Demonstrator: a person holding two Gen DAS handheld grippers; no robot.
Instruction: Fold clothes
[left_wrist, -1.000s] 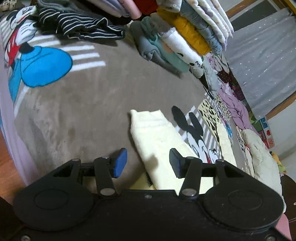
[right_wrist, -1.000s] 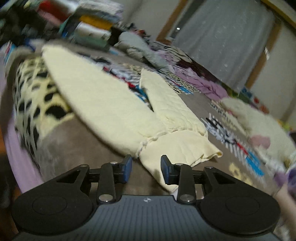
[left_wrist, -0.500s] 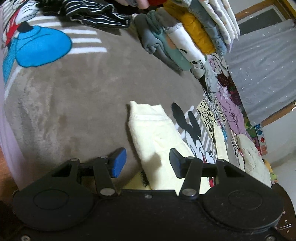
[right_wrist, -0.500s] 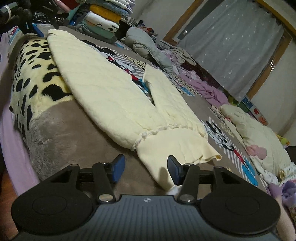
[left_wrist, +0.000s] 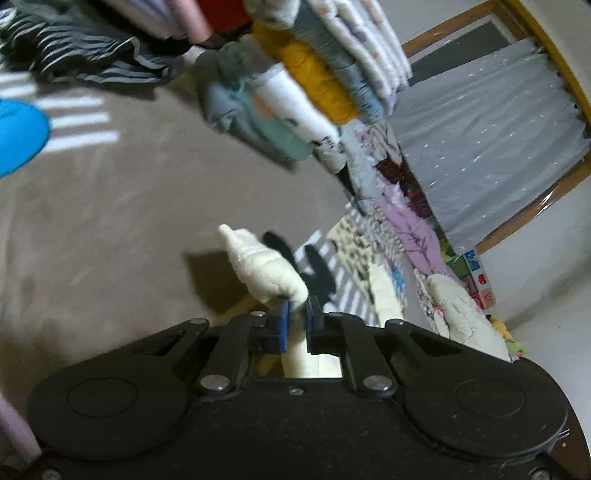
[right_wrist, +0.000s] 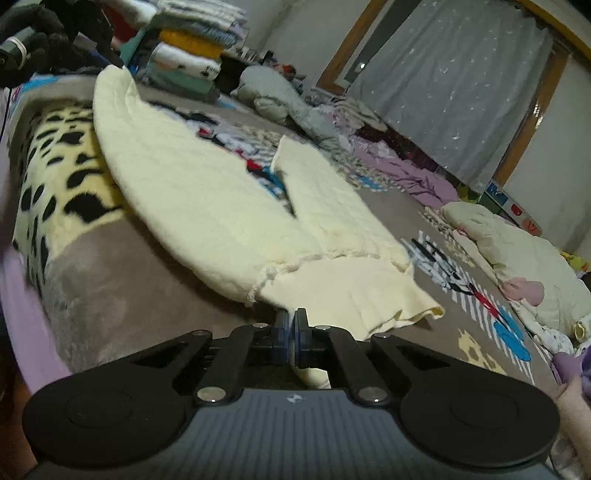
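Note:
Pale yellow quilted trousers (right_wrist: 207, 206) lie spread on a grey-brown cartoon-print blanket (right_wrist: 110, 273). My right gripper (right_wrist: 291, 328) is shut on the waistband edge at the near end, and the band (right_wrist: 354, 295) ripples beside it. My left gripper (left_wrist: 297, 317) is shut on the cuff end of one leg (left_wrist: 262, 266), which is bunched and lifted off the blanket (left_wrist: 110, 206) with a shadow under it. In the right wrist view that far leg end (right_wrist: 110, 79) rises toward a dark shape at the top left. The second leg (right_wrist: 325, 199) lies flat.
A tall stack of folded clothes (left_wrist: 325, 74) stands at the blanket's far side, with a striped dark garment (left_wrist: 74, 55) beside it. Loose purple and patterned clothes (right_wrist: 406, 173) and a cream padded garment (right_wrist: 517, 251) lie toward the grey curtain (right_wrist: 461, 74).
Both grippers have gone from open to shut. The left one has closed on the leg cuff and raised it; the right one has closed on the waistband edge.

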